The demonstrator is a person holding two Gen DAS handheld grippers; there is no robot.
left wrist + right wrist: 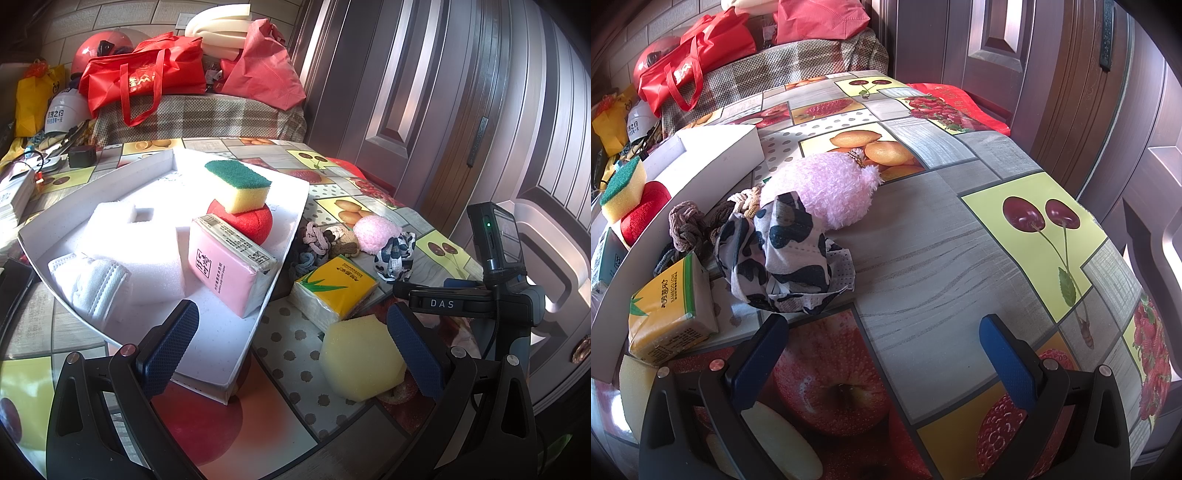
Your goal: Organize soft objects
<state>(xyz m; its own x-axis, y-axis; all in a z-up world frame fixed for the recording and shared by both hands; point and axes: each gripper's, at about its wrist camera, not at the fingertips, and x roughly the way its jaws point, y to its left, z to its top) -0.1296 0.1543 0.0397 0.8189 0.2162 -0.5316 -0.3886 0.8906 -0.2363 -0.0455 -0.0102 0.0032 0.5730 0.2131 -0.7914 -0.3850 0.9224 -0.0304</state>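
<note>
Soft objects lie in two groups on a fruit-patterned surface. A white tray already holds a green-topped sponge resting on a red sponge, a pink tissue pack leaning upright, white foam and a folded white mask.

Outside the tray, just beside its right wall, lie a pale yellow sponge, a yellow tissue pack, a tangle of hair ties, a pink fluffy pouch and a black-and-white patterned cloth resting on a face mask.

The left tongs hover with fingers apart, holding nothing; the tray's near corner and the yellow sponge sit between them. The right tongs are also apart and empty, above bare surface just short of the patterned cloth.

Risks from here, as I judge them: the left tongs could catch the tray's wall and shove the tray. The stacked sponges look unsteady and could topple if the tray is jolted. The cloth and mask may separate when pinched. The hair ties are tangled, so several may lift together and drop.
</note>
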